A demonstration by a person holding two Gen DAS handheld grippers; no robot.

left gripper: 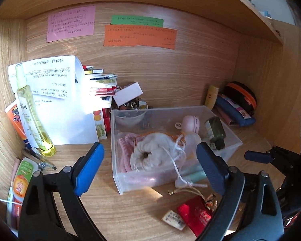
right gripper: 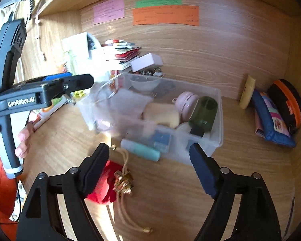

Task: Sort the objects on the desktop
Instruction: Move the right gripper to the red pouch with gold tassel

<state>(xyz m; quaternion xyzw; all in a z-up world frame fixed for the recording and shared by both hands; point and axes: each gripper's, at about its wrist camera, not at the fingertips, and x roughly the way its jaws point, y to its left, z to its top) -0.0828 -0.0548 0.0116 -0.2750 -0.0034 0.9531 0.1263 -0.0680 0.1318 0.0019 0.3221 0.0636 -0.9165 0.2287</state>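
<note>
A clear plastic bin [left gripper: 160,108] stands mid-desk. Inside lie a white drawstring pouch [left gripper: 154,152], a pink round case [left gripper: 190,123], a dark green bottle [left gripper: 214,130] and a teal tube [left gripper: 196,175]. My left gripper [left gripper: 150,168] hovers open before the bin's near wall, nothing between its pads. My right gripper [right gripper: 149,166] is open too, just short of the bin [right gripper: 218,120], above bare desk. Beside its left pad lie a red pouch [right gripper: 106,188] and a gold charm on cords [right gripper: 123,184]. A hand [right gripper: 23,140] holds the left gripper [right gripper: 70,81].
Left of the bin lean a yellow spray bottle [left gripper: 33,112], white papers [left gripper: 60,104], stacked cards [left gripper: 102,86] and a white box [left gripper: 128,93]. A blue pencil case [left gripper: 234,110], a black-orange case [left gripper: 242,96] and a yellow tube [left gripper: 211,97] sit at the back right. Wooden walls enclose the desk.
</note>
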